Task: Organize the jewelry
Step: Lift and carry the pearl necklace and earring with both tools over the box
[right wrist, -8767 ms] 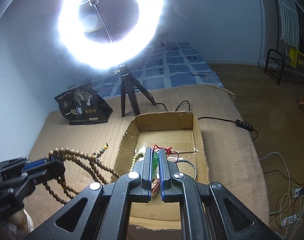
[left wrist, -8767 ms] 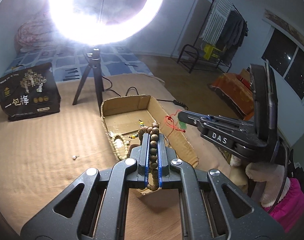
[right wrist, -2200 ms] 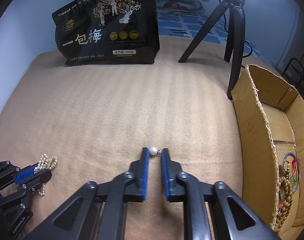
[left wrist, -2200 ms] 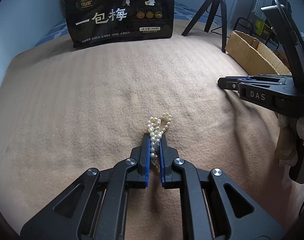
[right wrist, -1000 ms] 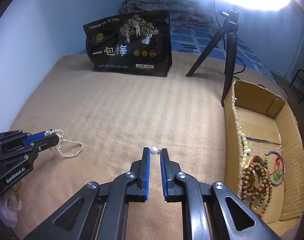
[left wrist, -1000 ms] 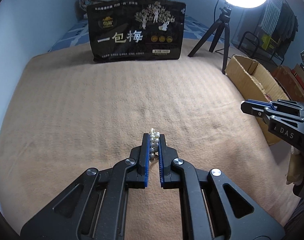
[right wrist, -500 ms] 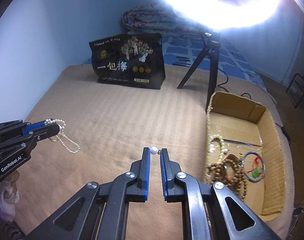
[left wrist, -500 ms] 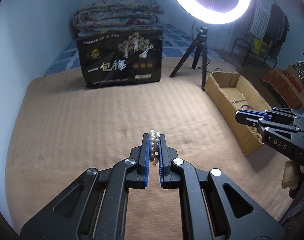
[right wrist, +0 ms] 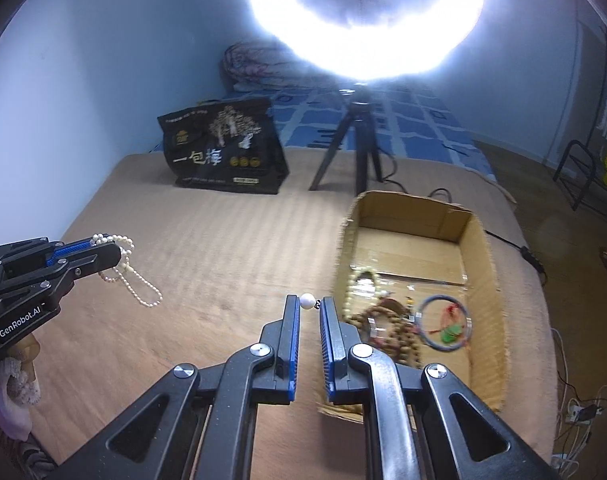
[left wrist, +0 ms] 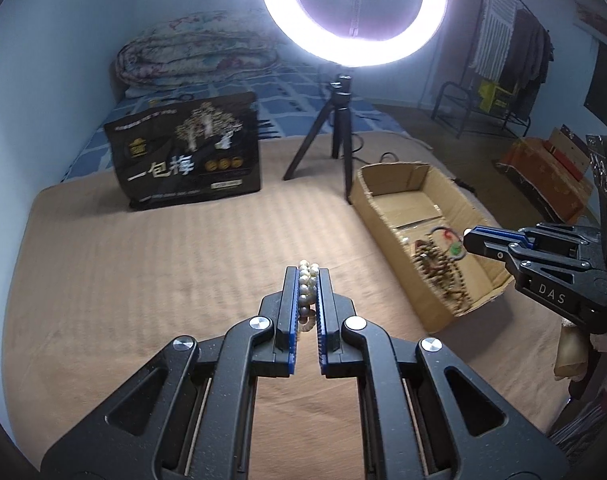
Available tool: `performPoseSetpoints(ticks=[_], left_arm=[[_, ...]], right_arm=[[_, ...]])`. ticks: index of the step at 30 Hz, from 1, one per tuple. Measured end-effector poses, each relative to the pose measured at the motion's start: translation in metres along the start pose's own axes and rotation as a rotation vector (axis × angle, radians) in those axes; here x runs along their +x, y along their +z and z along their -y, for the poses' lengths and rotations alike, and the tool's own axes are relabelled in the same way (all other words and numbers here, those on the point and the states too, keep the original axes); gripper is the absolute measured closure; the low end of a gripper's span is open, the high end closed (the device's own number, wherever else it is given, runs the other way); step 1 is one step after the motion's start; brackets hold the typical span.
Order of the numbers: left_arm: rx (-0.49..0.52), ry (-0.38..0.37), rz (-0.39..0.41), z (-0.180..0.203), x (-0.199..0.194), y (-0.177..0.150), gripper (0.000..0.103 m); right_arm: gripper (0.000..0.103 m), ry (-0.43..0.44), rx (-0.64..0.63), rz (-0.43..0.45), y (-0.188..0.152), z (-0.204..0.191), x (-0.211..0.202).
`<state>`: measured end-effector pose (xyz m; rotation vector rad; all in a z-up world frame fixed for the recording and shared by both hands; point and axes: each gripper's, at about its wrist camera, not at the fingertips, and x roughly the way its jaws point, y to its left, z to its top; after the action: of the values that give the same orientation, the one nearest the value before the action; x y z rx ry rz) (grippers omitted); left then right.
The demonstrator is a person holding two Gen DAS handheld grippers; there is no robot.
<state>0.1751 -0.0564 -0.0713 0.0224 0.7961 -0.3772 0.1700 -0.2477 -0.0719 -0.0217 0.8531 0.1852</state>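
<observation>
Left gripper [left wrist: 307,276]: jaws are pinching a bunched pearl strand [left wrist: 306,286] between the blue pads; it is hanging above the tan blanket [left wrist: 143,280]. In the right wrist view, the same gripper [right wrist: 111,250] is showing at the left edge, with loops of the strand [right wrist: 133,280] dangling free below its tip, clear of the blanket.

Right gripper [right wrist: 308,304]: jaws are standing narrow, clamping a single white pearl [right wrist: 307,301] with a small metal fitting at its right side, right at the fingertips. It is hovering over the blanket just left of the cardboard box [right wrist: 479,232]. In the left wrist view, its tip [left wrist: 473,238] is reaching in from the right, over the box's [left wrist: 387,216] right side.

Cardboard box: open-topped, sitting on the blanket at the right. It is holding brown wooden beads [right wrist: 387,328], a pale bead string [right wrist: 353,288] along the left wall, and a blue-grey bangle [right wrist: 445,322] with red cord and a green piece inside its ring.

Black printed bag [left wrist: 187,156]: standing upright at the far side of the blanket.

Ring light [left wrist: 353,12]: glowing on a small black tripod [left wrist: 337,136], whose legs are standing just behind the box.

Folded quilt [left wrist: 195,56]: lying on the blue checked bedding against the far wall.
</observation>
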Motion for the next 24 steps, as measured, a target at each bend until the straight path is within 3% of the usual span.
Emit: performPoseSetpoints(ticks=[11,24], left_arm=[[0.026,-0.057,0.02,0.051,0.012,0.021,0.097],[0.05,-0.107,0.013,0.094,0.041,0.045,0.097]], right_arm=[[0.095,-0.039,0.08,0.011,-0.009,0.056,-0.016],[0.095,-0.049,0.141,0.002,-0.016,0.086,-0.017]])
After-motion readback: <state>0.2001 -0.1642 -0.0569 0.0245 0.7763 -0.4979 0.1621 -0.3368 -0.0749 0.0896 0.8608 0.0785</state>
